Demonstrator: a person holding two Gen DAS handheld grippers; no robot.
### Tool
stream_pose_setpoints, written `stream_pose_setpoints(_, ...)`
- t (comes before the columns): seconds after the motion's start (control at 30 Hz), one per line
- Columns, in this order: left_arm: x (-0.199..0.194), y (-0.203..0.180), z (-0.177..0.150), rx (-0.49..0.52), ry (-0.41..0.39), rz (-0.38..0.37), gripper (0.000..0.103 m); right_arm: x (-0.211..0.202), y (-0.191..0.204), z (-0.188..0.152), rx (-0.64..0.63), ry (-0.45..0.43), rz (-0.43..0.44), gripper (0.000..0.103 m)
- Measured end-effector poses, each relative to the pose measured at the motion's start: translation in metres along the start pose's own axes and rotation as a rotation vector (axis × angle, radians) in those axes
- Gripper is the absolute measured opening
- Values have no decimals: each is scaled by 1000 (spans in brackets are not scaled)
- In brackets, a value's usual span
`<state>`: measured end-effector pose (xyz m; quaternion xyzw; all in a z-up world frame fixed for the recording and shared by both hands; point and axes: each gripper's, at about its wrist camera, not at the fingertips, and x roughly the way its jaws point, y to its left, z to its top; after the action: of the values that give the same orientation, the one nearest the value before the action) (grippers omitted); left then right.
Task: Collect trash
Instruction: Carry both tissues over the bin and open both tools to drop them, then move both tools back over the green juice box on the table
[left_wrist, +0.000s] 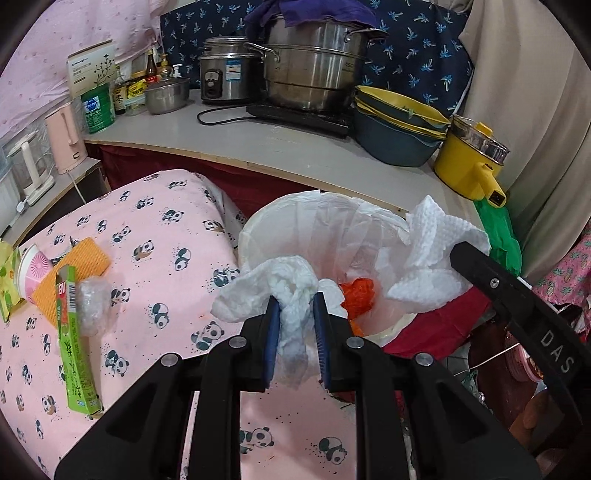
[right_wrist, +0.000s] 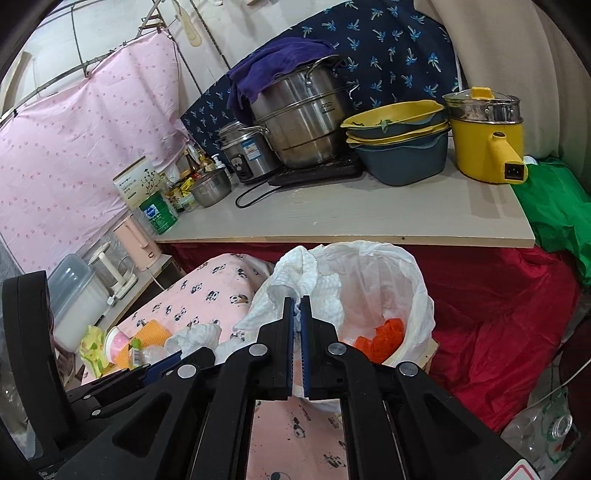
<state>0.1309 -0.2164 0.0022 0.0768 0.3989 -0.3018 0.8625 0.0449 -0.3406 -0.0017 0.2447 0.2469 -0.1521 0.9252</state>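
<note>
Your 2 grippers each carry crumpled tissue to the lined trash bin (left_wrist: 258, 236). Your left gripper (left_wrist: 295, 314) is clamped on a wadded tissue (left_wrist: 280, 280) at the bin's near rim. Your right gripper (right_wrist: 297, 306) pinches a paper towel (right_wrist: 295, 273) fully shut, over the bin's mouth. Next, you likely need both wads above the opening, then release. A green box (left_wrist: 75, 339) and a plastic wrapper (left_wrist: 92, 302) wait on the panda cloth (left_wrist: 159, 229).

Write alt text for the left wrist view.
The left tool grips a crumpled white tissue at a white-lined trash bin. The right tool holds a paper towel there; panda-print cloth lies left.
</note>
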Motion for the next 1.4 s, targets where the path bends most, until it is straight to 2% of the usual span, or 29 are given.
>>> stream_pose_setpoints(0.23, 24, -15, 10, 28, 27, -32, 18, 9, -20, 3, 29, 5, -35, 4)
stream_pose_setpoints(0.57, 56, -18, 25, 31, 51, -91, 20, 23, -42, 9, 61, 9, -80, 4)
stream_pose_setpoints(0.7, 64, -14, 33, 17, 46, -88, 39, 27, -44, 10, 64, 12, -88, 4)
stream_pose_setpoints(0.83, 64, -11, 38, 14, 26, -72, 55, 35, -43, 12, 59, 19, -88, 4)
stream_pose_setpoints(1.1, 59, 10, 32, -30, 12, -10, 56, 53, -33, 14, 33, 38, -76, 5)
stream_pose_setpoints(1.3, 48, 34, 24, -80, -17, 64, 66, 64, -22, 17, 9, 42, -74, 17)
stream_pose_setpoints(1.4, 40, 44, 21, -100, -27, 84, 66, 61, -14, 19, 0, 31, -63, 22)
